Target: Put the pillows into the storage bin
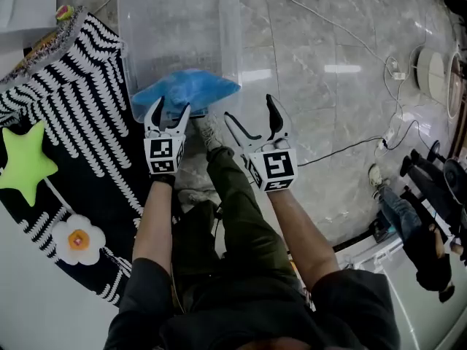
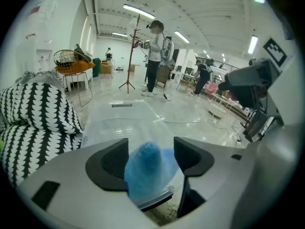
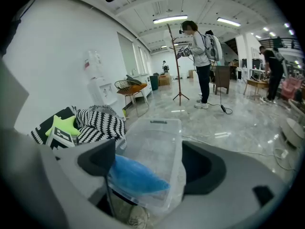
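My left hand-held gripper (image 2: 150,147) points down at the near end of the clear storage bin (image 1: 179,20), which stands on the marble floor (image 1: 328,42) in the upper middle of the head view. The blue pillow (image 1: 186,90) lies in that near end of the bin, bulging up over the rim towards me. In the left gripper view its blue corner sits between my jaws, which stand apart. The pillow brushes the left-hand pad, and I see a slim gap at the right-hand one, so the pads are not pressing on it.

My right hand-held gripper (image 1: 249,108) hangs just to the right of the left one, near the bin's lower right corner. Its jaws are spread wide with nothing between them. Through them the right gripper view shows the bin and the blue pillow lying beyond.

At the left of the head view a black-and-white patterned cushion (image 1: 80,86) lies beside the bin. A green star pillow (image 1: 25,162) rests on it, with a flower pillow (image 1: 76,239) lower down. My shoe (image 1: 208,131) is planted just below the bin. Far off in the left gripper view a person (image 2: 153,56) stands on the floor.
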`<action>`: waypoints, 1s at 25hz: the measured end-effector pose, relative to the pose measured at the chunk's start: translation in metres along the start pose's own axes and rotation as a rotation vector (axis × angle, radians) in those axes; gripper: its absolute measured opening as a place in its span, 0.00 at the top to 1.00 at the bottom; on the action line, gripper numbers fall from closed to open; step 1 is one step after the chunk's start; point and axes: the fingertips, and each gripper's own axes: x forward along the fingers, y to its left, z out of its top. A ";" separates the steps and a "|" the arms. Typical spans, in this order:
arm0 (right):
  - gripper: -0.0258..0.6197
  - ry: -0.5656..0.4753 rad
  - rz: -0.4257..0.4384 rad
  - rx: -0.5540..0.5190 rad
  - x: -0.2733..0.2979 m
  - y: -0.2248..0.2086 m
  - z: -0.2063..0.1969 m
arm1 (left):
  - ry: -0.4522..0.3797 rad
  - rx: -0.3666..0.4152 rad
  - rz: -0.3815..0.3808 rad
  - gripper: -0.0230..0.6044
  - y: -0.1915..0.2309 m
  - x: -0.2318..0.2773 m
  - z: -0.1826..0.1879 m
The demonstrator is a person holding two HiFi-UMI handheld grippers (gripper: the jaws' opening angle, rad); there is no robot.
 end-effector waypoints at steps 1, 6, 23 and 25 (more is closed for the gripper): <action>0.28 -0.003 0.008 -0.003 0.002 0.004 0.006 | -0.008 -0.006 0.012 0.49 0.004 -0.008 0.005; 0.28 -0.027 0.073 -0.040 0.014 0.028 0.051 | -0.032 -0.053 0.118 0.48 0.041 -0.053 0.032; 0.28 -0.127 0.401 -0.328 0.051 0.221 0.227 | -0.329 -0.222 0.706 0.46 0.239 -0.361 0.137; 0.28 -0.138 0.453 -0.367 0.053 0.258 0.236 | -0.355 -0.257 0.775 0.46 0.256 -0.399 0.123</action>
